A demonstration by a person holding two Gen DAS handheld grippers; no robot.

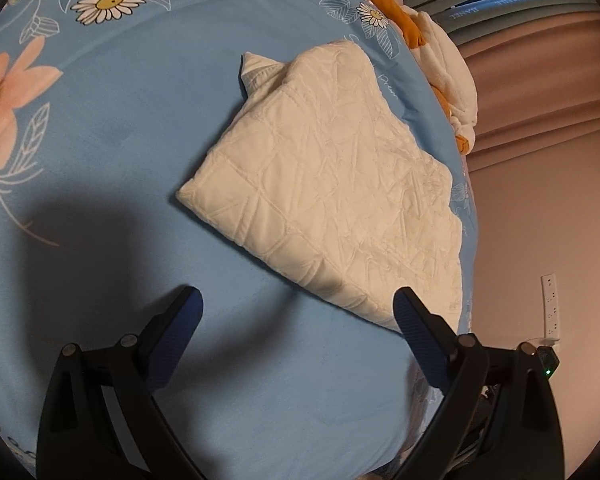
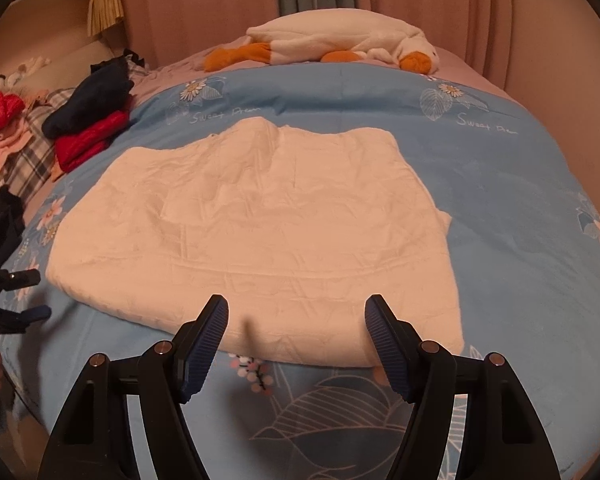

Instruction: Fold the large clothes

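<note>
Only right wrist shows stacked clothes (image 2: 88, 120)

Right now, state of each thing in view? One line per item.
white garment: folded into a flat rectangle, lying on the bed, held by neither gripper.
blue floral duvet: spread flat over the bed.
left gripper: open, nothing between the fingers.
right gripper: open, at the garment's near edge, not gripping it.
goose plush: lying on its side.
dark and red clothes: stacked at the bed edge.

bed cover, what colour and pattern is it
Light blue bed cover printed with daisies, pink flowers and leaf outlines, clearest in the left wrist view.
</note>
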